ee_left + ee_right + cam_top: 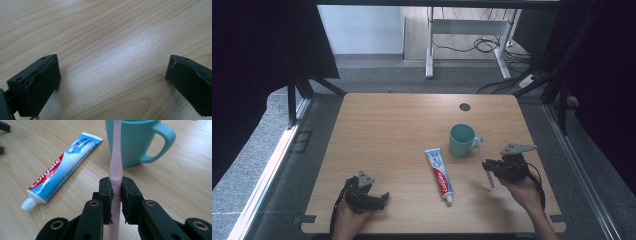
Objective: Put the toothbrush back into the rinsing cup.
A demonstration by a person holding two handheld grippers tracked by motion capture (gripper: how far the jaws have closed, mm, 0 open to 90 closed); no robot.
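Right tool [116, 192] clamped on the pink toothbrush [115, 165], pads pinching the handle partway along its length; brush end points away toward the teal mug [132, 142]. In the high view the toothbrush [486, 167] sits off the tabletop [392, 130], near the right edge, its far end just beside the mug [462, 140] handle. Gripping mid-handle leaves a long free end, which would suit tipping the brush into the mug mouth; judged as the step in hand, with the brush not yet inside.

Toothpaste tube [440, 175] lies flat between the two hands, cap toward the near edge, crimped end toward the mug; untouched. In the right gripper view the tube [60, 170] lies well left of the brush, apart from it.

Left tool [377, 199] rests near the near-left corner, jaws spread wide with bare wood between them [112, 75]; nothing held. Probably parked clear so it does not crowd the right hand [524, 192]

Small dark round mark [465, 106] near the far edge, not involved
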